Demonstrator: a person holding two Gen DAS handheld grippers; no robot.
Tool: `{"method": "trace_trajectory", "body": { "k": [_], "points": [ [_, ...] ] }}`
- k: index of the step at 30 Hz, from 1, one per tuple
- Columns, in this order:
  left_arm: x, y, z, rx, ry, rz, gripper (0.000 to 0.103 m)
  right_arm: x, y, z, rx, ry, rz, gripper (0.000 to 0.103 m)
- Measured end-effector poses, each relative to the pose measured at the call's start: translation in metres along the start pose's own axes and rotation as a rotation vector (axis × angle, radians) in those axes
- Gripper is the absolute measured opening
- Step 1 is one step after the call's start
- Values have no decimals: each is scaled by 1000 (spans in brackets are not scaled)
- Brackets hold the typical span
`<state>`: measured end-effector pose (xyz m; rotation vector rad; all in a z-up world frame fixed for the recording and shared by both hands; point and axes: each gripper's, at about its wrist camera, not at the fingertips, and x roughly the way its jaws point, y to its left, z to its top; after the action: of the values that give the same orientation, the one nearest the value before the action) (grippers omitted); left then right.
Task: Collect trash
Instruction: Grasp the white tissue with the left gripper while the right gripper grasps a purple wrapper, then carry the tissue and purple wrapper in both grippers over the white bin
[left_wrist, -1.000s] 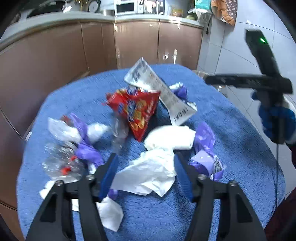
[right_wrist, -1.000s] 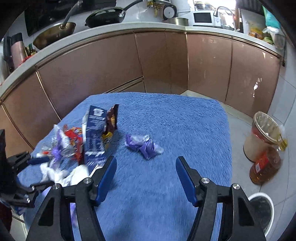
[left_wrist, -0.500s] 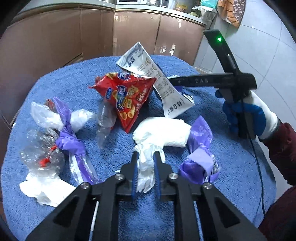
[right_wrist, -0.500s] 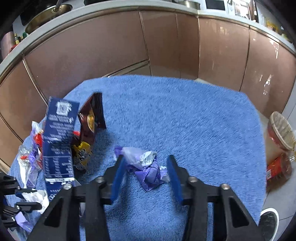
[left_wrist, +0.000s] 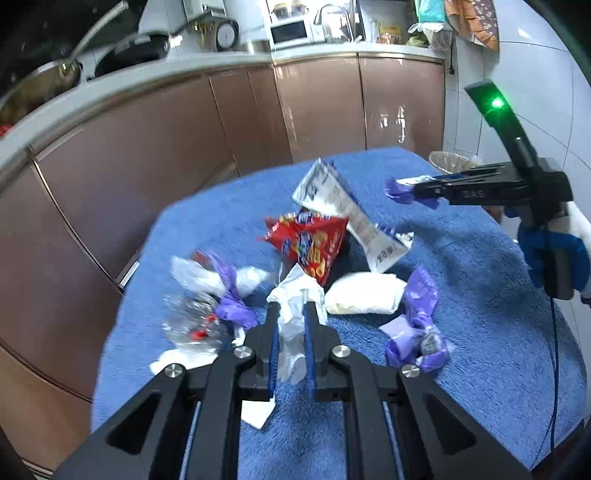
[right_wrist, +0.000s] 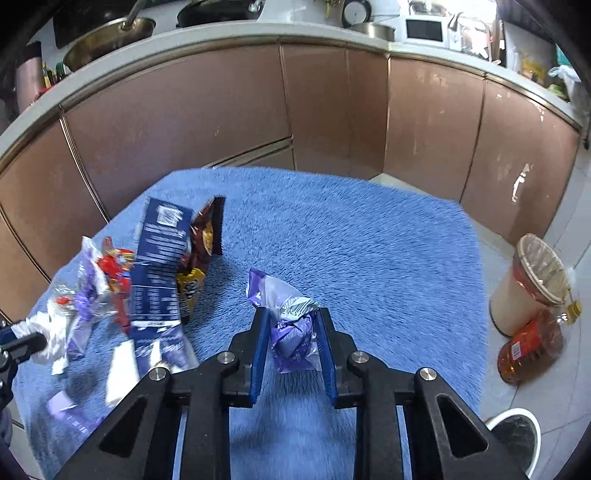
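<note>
Left to right across the blue-covered desk (left_wrist: 480, 295). Left tongs (left_wrist: 291, 332): clenched on a crumpled white tissue (left_wrist: 295, 306), which hangs between the blue pads near the desk's near edge. Judged very light, soft and easily torn, it is best pinched through its bunched middle, as here. Beside it lie a clear crushed plastic bottle (left_wrist: 192, 325), a red snack bag (left_wrist: 314, 240), a folded white wad (left_wrist: 364, 299) and a purple wrapper (left_wrist: 413, 332); all look light, the films probably slippery. Right tongs (right_wrist: 290, 328): jaws closing on a purple-and-clear wrapper ball (right_wrist: 288, 321) that sits between the pads, which already touch its sides. The ball is springy and crushable; a grip across its thickest part seems safest. Farther right, on the floor, stands a lined bin (right_wrist: 532, 284), the likely destination.
</note>
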<state>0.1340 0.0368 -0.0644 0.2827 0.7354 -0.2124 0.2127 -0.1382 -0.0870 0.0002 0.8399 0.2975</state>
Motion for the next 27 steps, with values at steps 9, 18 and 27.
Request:
{"method": "trace_trajectory", "body": {
  "k": [9, 18, 27],
  "points": [
    [-57, -24, -1, 34, -109, 37, 11, -83, 19, -21, 22, -82, -6, 24],
    [-121, -49, -13, 54, -185, 51, 11, -149, 43, -43, 20, -168, 11, 24],
    [-152, -70, -15, 70, -244, 47, 11, -214, 48, -67, 38, -270, 3, 24]
  ]
}}
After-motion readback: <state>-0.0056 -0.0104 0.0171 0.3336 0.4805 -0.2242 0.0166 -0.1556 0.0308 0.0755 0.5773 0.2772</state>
